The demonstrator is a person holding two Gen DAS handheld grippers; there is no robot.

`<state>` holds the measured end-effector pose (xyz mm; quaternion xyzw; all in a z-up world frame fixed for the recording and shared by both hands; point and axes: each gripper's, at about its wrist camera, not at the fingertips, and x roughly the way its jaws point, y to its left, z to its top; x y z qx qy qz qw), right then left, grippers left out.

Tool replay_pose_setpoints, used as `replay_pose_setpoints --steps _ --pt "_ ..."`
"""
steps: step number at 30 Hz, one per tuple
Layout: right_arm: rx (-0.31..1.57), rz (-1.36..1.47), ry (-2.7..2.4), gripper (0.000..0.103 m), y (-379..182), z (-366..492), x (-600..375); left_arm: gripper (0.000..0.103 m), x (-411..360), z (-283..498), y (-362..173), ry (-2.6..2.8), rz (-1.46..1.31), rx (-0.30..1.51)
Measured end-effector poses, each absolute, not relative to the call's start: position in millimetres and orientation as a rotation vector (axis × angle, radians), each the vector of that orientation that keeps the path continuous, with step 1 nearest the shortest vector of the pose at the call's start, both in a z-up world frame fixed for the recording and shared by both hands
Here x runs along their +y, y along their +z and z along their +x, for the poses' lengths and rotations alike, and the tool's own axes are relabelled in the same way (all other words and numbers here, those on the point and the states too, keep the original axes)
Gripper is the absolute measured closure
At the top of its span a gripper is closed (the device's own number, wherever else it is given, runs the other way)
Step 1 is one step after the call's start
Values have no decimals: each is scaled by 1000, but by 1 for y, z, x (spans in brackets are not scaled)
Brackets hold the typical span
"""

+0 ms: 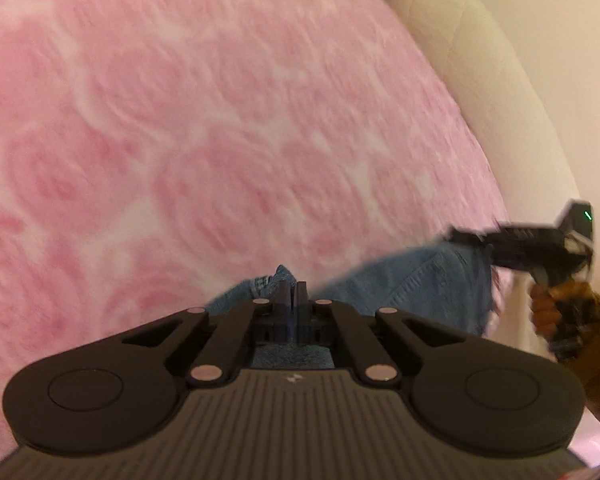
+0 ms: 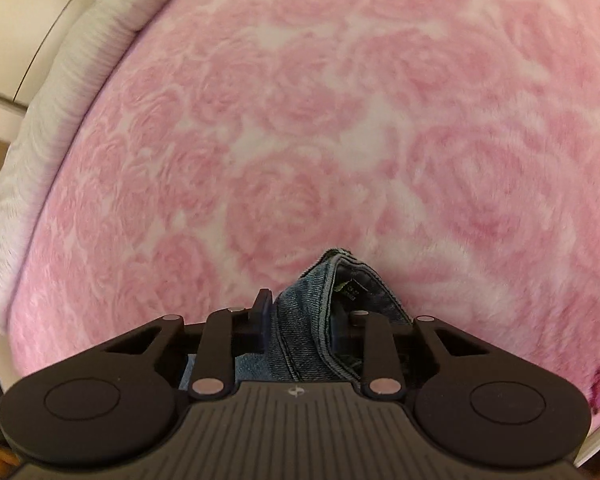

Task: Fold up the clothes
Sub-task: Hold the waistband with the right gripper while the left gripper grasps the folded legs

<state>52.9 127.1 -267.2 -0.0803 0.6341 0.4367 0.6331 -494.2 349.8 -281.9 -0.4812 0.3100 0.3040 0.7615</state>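
- I am holding a blue denim garment [image 1: 420, 280], likely jeans, with both tongs, above a fluffy pink blanket with a rose pattern [image 1: 220, 120] covering the bed.
- My left tongs [image 1: 296, 292] are pressed together, pinching a frayed edge of the denim, which is trailing off to the right across the blanket.
- My right tongs [image 2: 300, 312] are pinching a thick seamed band of the same denim, seemingly the waistband, since a small black label [image 2: 354, 286] is showing inside it.
- To do this well, I am judging that both grips should be kept firm and level, with the cloth taut between them, and lowered evenly so the fold lands flat on the blanket.
- The left wrist view is showing the right tool from outside, with my right hand [image 1: 548, 312] on its grip and a cream padded headboard [image 1: 480, 60] behind.
- The right wrist view is showing the label and a pale grey blanket edge [image 2: 60, 100], which the left view is missing.
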Motion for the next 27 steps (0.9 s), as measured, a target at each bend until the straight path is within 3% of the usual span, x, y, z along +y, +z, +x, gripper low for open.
replay_pose_setpoints --steps 3,6,10,13,15,19,21,22,23,24,27 --pt "1389 -143 1007 82 -262 53 119 103 347 -520 -293 834 -1052 563" --pt "1373 -106 964 84 -278 57 112 103 351 -534 -321 1036 -1017 620" --pt "1368 -77 919 70 -290 64 126 102 350 -551 -311 921 -1143 461" --pt "1350 -95 930 64 -281 67 129 76 356 -557 -305 824 -1229 374" --pt "1335 -106 941 62 -274 67 126 74 365 -555 -307 757 -1278 341" --pt "1358 -75 928 55 -273 68 112 59 384 -527 -319 618 -1294 435" --pt "1365 -60 922 53 -274 68 105 66 388 -508 -326 579 -1268 534" --pt "1368 -50 924 53 -275 67 103 81 386 -498 -330 569 -1236 588" --pt "1370 -41 924 53 -275 67 102 103 383 -489 -333 567 -1184 636" --pt "1369 -39 928 53 -276 65 101 102 381 -483 -335 575 -1133 674" --pt "1325 -91 963 74 -277 59 103 102 375 -479 -339 681 -997 706"
